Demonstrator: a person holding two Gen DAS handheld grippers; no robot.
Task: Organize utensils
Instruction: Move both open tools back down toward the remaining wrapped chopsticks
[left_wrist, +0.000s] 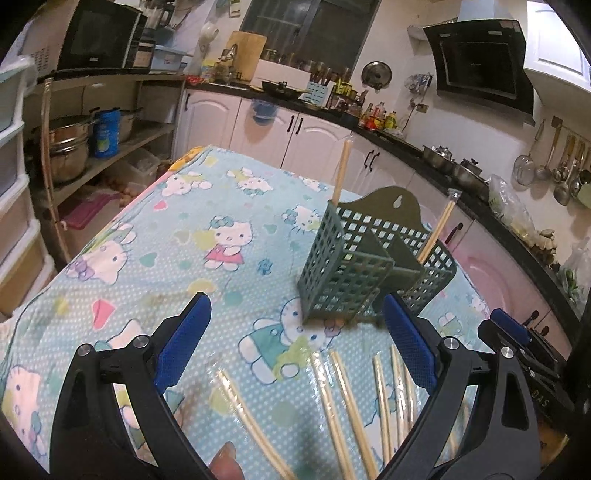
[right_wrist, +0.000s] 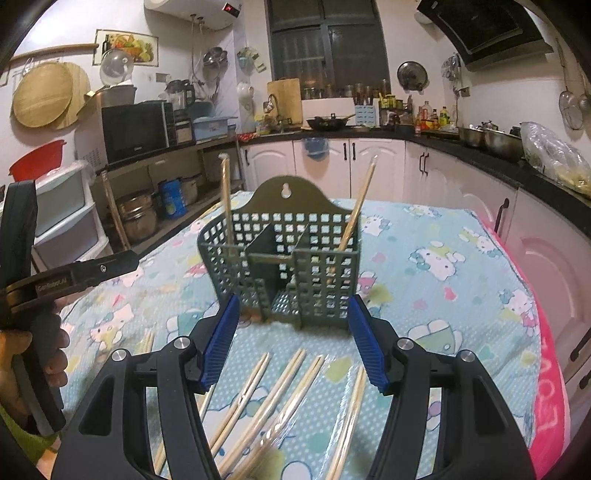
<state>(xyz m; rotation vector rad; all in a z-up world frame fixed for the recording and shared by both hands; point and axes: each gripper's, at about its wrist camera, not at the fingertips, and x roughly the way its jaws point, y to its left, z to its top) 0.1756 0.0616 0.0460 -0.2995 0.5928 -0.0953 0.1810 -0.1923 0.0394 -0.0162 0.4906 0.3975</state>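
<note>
Left tongs (left_wrist: 295, 325): apart, nothing between the blue pads, hovering over the desk and aimed at the near corner of the holder.
Right tongs (right_wrist: 291, 332): apart and empty, pointing at the front of the holder; its pads flank the holder's lower corners in the right wrist view without touching it.
Utensil holder (right_wrist: 295, 273): green perforated plastic, upright on the desk, split into compartments, with a rounded hanging tab at the back.
Standing chopsticks: one wrapped pair (right_wrist: 226, 206) upright in the left compartment, another (right_wrist: 356, 214) leaning in the right compartment.
Loose chopsticks (right_wrist: 273, 402): several wrapped pairs lying scattered on the desk just in front of the holder, beneath both tongs.
Desk (left_wrist: 177, 229): covered by a light blue cartoon-cat cloth.
Person's hand (right_wrist: 22, 369): grips the handle of the left tool at the left edge of the right wrist view.
</note>
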